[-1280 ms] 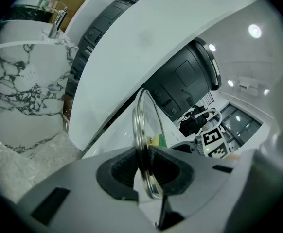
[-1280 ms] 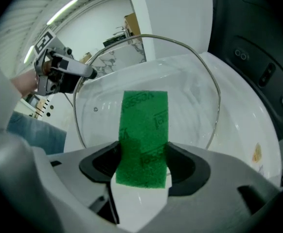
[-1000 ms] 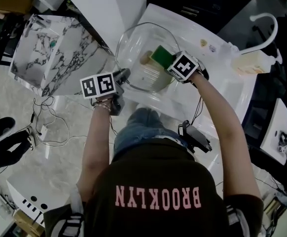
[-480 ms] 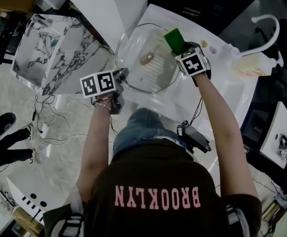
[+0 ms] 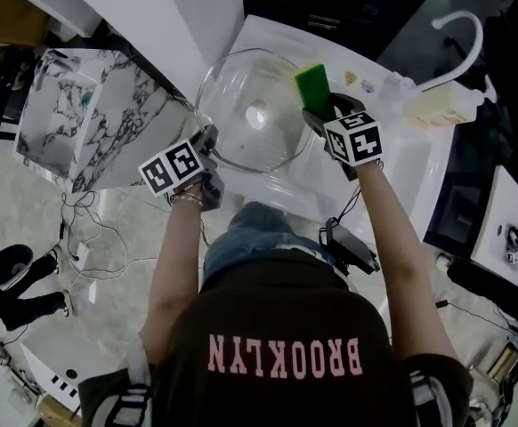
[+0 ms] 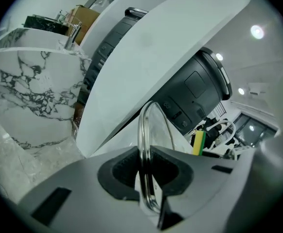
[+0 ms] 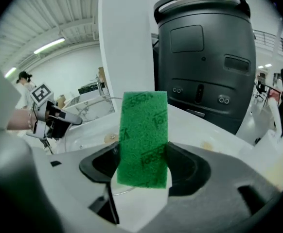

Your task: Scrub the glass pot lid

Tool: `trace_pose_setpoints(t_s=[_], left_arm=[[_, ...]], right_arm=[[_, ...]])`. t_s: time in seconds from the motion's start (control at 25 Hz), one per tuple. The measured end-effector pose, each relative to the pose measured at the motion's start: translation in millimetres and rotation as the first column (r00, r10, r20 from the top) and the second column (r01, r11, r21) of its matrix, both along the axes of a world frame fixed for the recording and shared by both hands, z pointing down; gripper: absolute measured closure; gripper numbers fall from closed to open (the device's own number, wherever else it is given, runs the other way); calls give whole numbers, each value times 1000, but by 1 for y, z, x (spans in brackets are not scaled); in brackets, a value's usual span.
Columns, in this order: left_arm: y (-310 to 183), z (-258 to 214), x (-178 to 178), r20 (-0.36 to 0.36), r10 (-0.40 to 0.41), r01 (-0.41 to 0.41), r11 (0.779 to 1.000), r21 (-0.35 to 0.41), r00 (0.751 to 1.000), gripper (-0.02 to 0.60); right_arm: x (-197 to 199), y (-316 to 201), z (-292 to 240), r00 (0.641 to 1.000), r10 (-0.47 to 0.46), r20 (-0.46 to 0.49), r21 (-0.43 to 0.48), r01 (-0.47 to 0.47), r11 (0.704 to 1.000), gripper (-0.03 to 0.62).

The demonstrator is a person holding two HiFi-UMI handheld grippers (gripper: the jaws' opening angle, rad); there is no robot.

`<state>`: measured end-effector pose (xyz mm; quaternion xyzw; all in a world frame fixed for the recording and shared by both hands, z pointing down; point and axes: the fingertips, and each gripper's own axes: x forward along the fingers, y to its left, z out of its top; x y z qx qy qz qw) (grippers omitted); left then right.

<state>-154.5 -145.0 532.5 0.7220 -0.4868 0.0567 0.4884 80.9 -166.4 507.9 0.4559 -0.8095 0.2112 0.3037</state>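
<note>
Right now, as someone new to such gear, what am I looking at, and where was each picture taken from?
No robot here: a person holds a two-jaw gripper in each hand. The head view looks down from a camera on the person's head; the other two come from cameras riding on the grippers. The left gripper is clamped on the rim of the glass pot lid, over a white counter. The right gripper pinches a green sponge near the lid's edge. A pale bottle stands farther right.
</note>
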Motion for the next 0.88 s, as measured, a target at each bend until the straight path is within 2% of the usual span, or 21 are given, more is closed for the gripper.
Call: trace_pose_setpoints(t_s=[0.12, 0.24, 0.4, 0.6, 0.72, 0.88], left_arm=[[-3, -5, 4, 8, 14, -14, 1000, 10, 1000, 535], [-6, -10, 8, 28, 35, -36, 999, 22, 999, 535], [-9, -21, 15, 48, 61, -63, 997, 48, 997, 535], [-12, -32, 31, 72, 125, -131, 988, 79, 989, 534], [-12, -45, 52, 112, 202, -215, 969, 123, 973, 534], [-11, -67, 89, 217, 318, -359, 915, 186, 923, 534]], right_arm=[[11, 14, -7, 985, 111, 131, -40, -107, 993, 312], [30, 20, -19, 940, 244, 237, -53, -239, 970, 312], [52, 27, -34, 893, 340, 295, -36, -345, 938, 312], [63, 44, -39, 868, 388, 309, -31, -399, 917, 312], [67, 55, -39, 856, 413, 310, -35, -424, 905, 312], [80, 71, -42, 830, 457, 319, -34, -472, 881, 313]])
